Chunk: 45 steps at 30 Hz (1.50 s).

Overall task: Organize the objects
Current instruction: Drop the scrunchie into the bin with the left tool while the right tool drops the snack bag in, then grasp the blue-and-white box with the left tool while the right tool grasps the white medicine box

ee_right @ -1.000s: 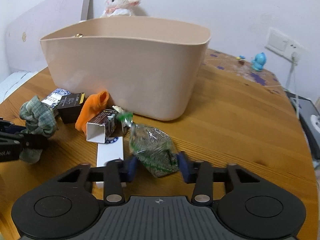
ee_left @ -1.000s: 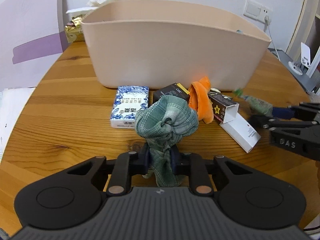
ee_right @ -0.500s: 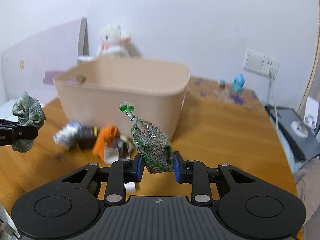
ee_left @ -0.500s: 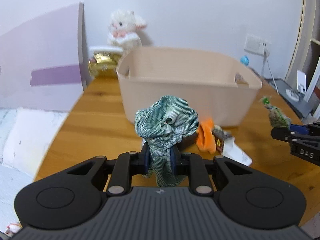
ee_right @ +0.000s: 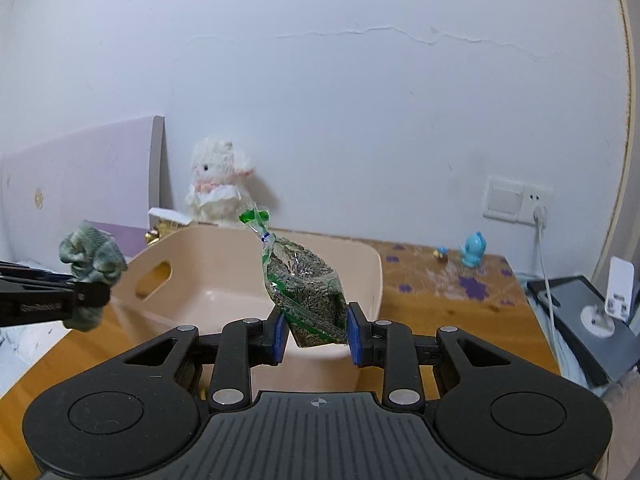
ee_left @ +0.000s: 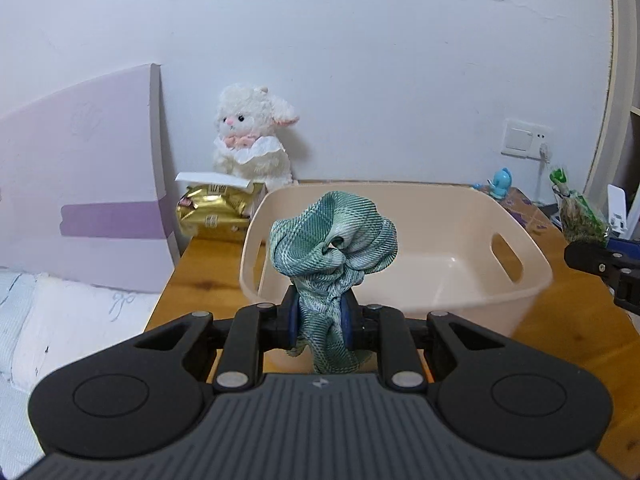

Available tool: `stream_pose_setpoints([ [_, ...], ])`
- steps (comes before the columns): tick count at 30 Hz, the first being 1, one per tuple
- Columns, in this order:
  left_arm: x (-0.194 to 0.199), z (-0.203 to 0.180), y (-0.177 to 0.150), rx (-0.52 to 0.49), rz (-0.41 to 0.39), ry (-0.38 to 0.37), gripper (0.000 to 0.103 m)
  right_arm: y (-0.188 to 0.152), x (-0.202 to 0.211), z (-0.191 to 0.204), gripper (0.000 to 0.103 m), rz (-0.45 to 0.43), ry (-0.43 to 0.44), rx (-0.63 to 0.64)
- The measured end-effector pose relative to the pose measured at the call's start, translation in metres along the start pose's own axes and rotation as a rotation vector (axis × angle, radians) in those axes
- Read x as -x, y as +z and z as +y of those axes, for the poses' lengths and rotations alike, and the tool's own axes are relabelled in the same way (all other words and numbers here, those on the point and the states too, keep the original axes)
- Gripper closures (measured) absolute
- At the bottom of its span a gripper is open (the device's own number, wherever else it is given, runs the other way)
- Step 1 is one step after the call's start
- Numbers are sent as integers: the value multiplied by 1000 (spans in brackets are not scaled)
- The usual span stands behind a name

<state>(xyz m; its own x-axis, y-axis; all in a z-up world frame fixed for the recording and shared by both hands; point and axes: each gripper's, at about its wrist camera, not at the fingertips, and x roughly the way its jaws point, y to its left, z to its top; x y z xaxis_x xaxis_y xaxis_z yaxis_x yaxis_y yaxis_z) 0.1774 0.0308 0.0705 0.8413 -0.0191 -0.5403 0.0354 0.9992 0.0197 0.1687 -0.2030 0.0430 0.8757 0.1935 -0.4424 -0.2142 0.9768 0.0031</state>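
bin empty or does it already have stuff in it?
Looks empty: the bin shows bare floor in both views; the near part is hidden by the tools and their loads.

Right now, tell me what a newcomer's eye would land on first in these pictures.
First, the two loads held up in the air: the left gripper shut on a green plaid cloth, and the right gripper shut on a clear bag of seeds. Just beyond both sits the empty beige bin on the wooden table, with a white plush lamb against the wall behind.
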Motion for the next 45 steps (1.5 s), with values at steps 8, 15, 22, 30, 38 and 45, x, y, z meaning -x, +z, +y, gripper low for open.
stream_pose_setpoints([
  [8, -68, -14, 16, -31, 69, 5, 81, 15, -60, 13, 75, 81, -19, 33],
  [15, -107, -19, 7, -26, 152, -39, 77, 5, -97, 21, 74, 189, -26, 38],
  [22, -98, -19, 3, -28, 117, -41, 34, 1, -92, 20, 24, 179, -35, 14],
  [30, -50, -16, 4, -34, 55, -16, 15, 7, -47, 21, 0, 90, -30, -32],
  [38, -6, -11, -16, -31, 53, 17, 11, -11, -10, 23, 0, 97, -14, -64],
  [45, 9, -8, -47, -28, 93, 29, 11, -37, 10, 23, 0, 143, -26, -53],
])
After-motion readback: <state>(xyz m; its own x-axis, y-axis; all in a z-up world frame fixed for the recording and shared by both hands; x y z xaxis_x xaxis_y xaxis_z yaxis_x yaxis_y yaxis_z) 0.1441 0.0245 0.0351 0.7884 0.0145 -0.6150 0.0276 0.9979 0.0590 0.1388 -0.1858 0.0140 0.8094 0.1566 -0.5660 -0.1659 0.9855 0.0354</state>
